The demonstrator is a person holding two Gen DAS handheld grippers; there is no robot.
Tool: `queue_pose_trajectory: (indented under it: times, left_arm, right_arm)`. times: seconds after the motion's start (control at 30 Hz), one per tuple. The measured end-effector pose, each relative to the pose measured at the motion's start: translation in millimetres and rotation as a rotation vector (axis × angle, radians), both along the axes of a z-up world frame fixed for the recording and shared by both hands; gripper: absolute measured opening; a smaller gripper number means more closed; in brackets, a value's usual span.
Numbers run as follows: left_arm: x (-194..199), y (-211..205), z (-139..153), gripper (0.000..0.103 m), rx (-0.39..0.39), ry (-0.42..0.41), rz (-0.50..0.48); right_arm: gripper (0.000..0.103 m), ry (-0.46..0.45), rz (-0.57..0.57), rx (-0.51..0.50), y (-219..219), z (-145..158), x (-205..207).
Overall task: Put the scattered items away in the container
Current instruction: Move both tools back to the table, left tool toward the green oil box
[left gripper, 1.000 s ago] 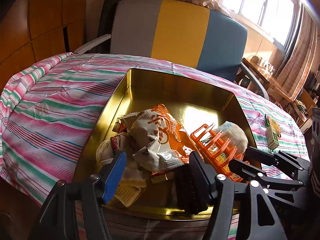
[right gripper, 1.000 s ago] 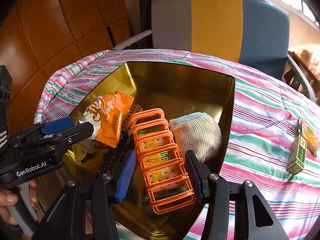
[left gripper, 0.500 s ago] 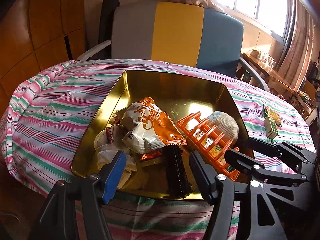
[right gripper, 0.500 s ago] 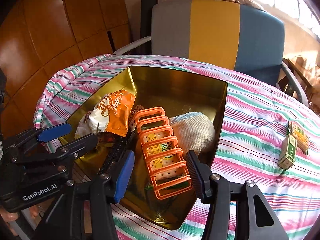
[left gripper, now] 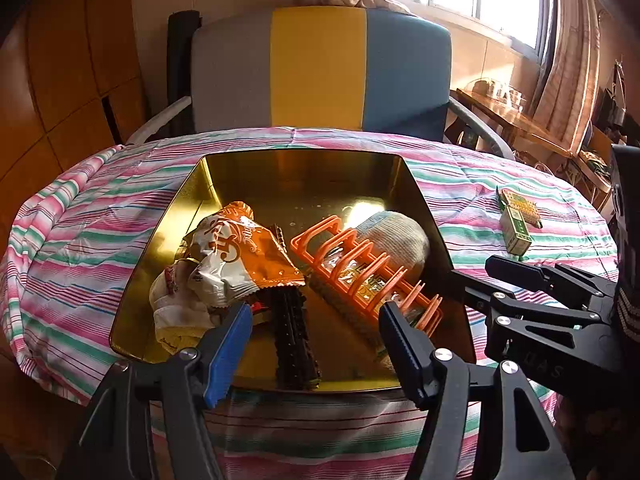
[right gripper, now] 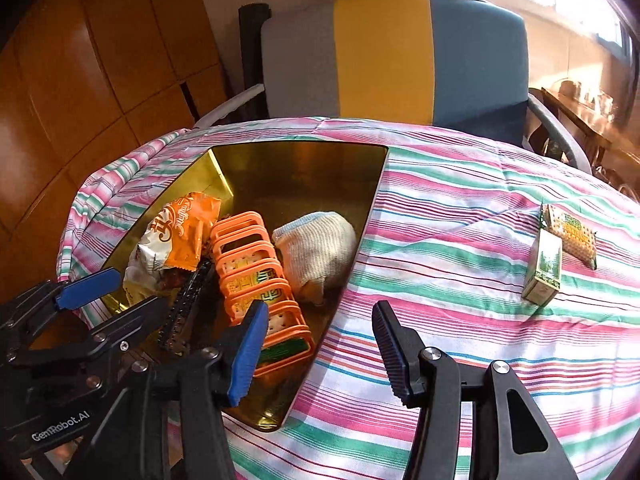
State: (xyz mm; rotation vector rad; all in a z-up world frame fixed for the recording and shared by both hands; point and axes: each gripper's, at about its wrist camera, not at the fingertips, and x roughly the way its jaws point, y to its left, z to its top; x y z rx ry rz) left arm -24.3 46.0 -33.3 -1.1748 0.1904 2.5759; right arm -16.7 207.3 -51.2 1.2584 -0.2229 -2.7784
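A gold tin tray (left gripper: 304, 168) (right gripper: 300, 164) on the striped cloth holds an orange snack bag (left gripper: 244, 248) (right gripper: 180, 232), an orange plastic rack (left gripper: 360, 272) (right gripper: 256, 272), a rolled sock (left gripper: 400, 236) (right gripper: 320, 244), a dark brown bar (left gripper: 294, 332) and a pale cloth (left gripper: 176, 312). A small green box (left gripper: 516, 232) (right gripper: 544, 268) and a cracker pack (right gripper: 572, 236) lie on the cloth to the right of the tray. My left gripper (left gripper: 314, 326) is open and empty above the tray's near edge. My right gripper (right gripper: 320, 334) is open and empty above the tray's near right rim.
A grey, yellow and blue chair (left gripper: 320, 72) stands behind the round table. Wooden wall panels (right gripper: 100, 80) are on the left. A wooden side table (left gripper: 516, 116) and curtains are at the back right. The table edge falls away just below the tray.
Both grippers have pulled back and up from the tray. The right gripper has also swung to the right, bringing the green box and cracker pack more into view. Both stayed open.
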Motion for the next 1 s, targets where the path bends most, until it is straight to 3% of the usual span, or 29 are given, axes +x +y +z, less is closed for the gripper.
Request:
queue_pose_trajectory:
  times: [0.37,0.77,1.0]
  left_arm:
    - [10.3,50.3,5.3,0.067,0.013,-0.023,-0.133]
    - [-4.0,175.8,4.7,0.067,0.03,-0.098,-0.361]
    - [-29.8,248.2,-15.2,0.067,0.015,-0.183,-0.427]
  right_arm:
    - [0.057,-0.023,-0.155,0.007,69.8,-16.1,15.1]
    - [0.057,-0.089,-0.528,-0.07,217.4,-50.1,90.0]
    - [0.06,-0.084,-0.593,-0.072,252.1,-55.2,110.2]
